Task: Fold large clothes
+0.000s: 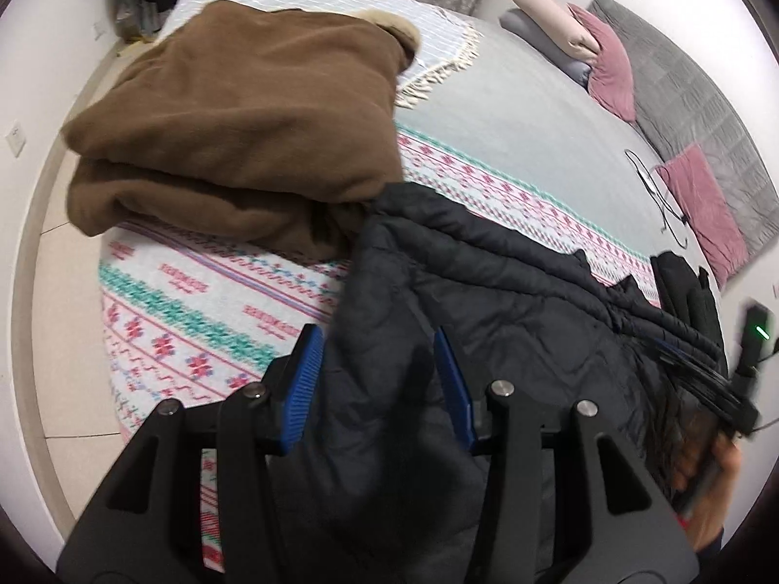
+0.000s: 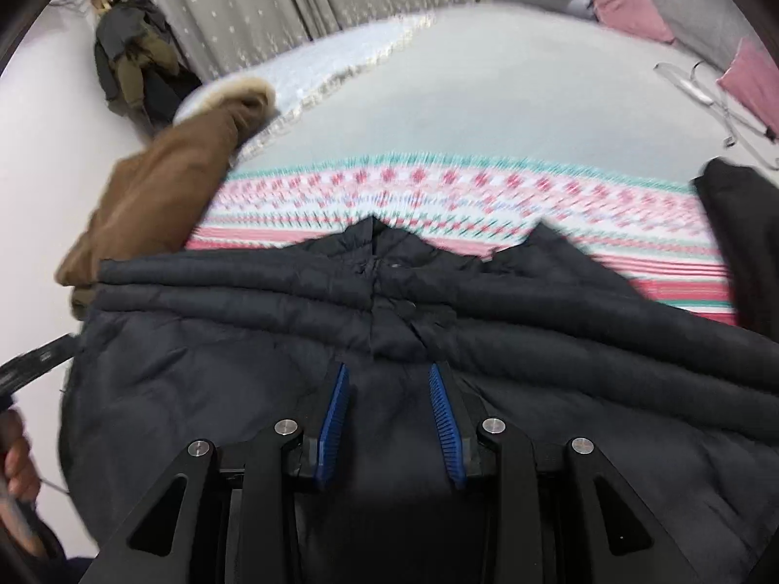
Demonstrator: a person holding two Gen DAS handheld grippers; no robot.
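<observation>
A dark quilted puffer jacket [image 1: 511, 301] lies across the near edge of the bed, its collar and snap placket pointing away in the right wrist view [image 2: 389, 292]. My left gripper [image 1: 380, 370] is at the jacket's left side, and bulky fabric fills the gap between its blue pads [image 1: 304, 379]. It is shut on the jacket. My right gripper [image 2: 389, 389] hovers over the jacket's middle, just below the placket. Its pads [image 2: 336, 413] stand apart with flat fabric under them, so it is open.
A folded brown coat [image 1: 243, 121] with a fur trim sits on the bed to the left, touching the jacket. A patterned blanket [image 1: 194, 321] covers the bed. Black clothing [image 2: 745, 243] lies at the right, with pillows [image 1: 608, 58] and a clear hanger [image 2: 706, 92] farther back.
</observation>
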